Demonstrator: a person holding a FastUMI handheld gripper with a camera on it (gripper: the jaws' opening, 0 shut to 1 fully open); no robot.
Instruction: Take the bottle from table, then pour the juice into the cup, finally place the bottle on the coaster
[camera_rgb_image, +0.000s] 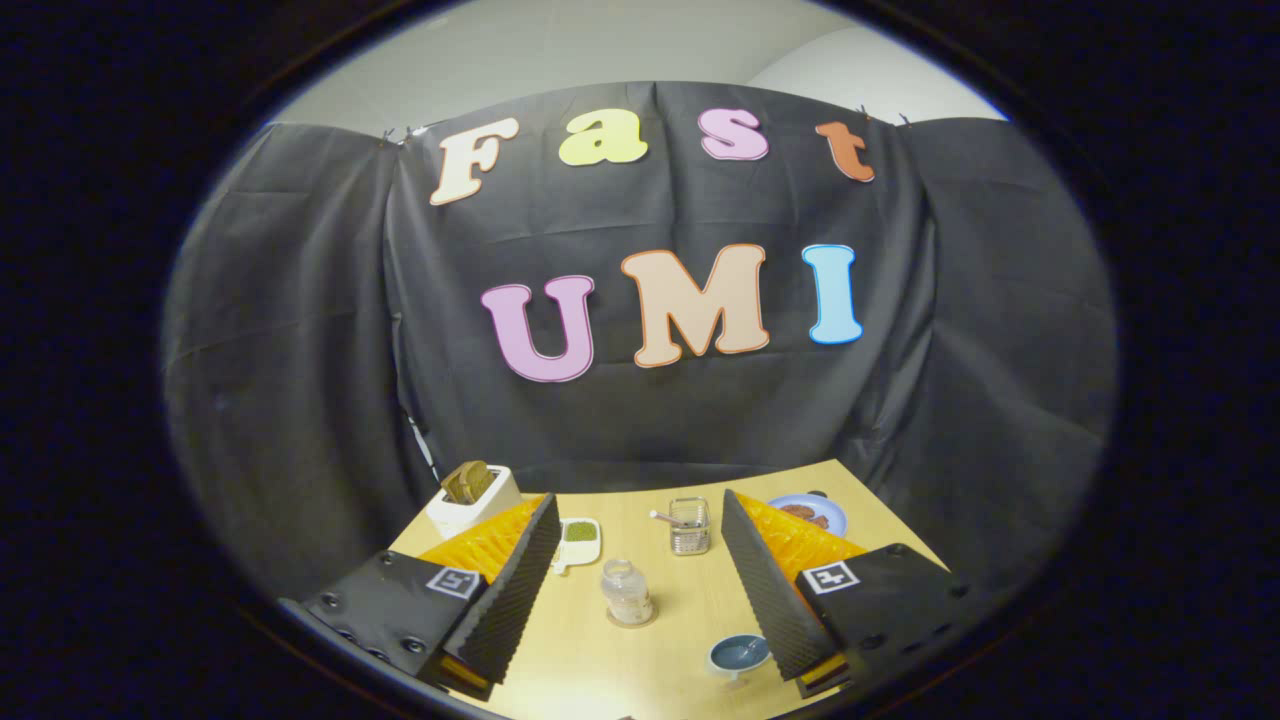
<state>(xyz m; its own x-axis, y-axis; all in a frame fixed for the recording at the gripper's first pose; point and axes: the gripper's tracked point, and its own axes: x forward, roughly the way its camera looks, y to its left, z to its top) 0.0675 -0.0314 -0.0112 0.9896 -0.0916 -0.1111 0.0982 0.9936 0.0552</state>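
- While the tongs (640, 600) hang above the table (690, 590) with both fingers spread wide and gripping nothing, the bottle (627, 592), a clear jar-like one with pale contents, stands upright in the gap between them, touched by neither.
- Under the bottle a thin round disc shows at its base, seemingly the coaster (632, 621); its outline is mostly covered by the bottle.
- At about 4 o'clock from the bottle, close to the right finger, sits a small blue cup (739, 654), shallow and open; that finger cuts off its right rim.
- At 1 o'clock, farther back, a wire-mesh holder (690, 527) carries a thin stick.
- At 11 o'clock lies a small white dish (579, 535) with green matter inside.
- Beyond the left finger, at 10 o'clock, a white toaster (472, 497) holds brown bread.
- Beyond the right finger, at 2 o'clock, a blue plate (810, 514) with brownish food is partly hidden by that finger.
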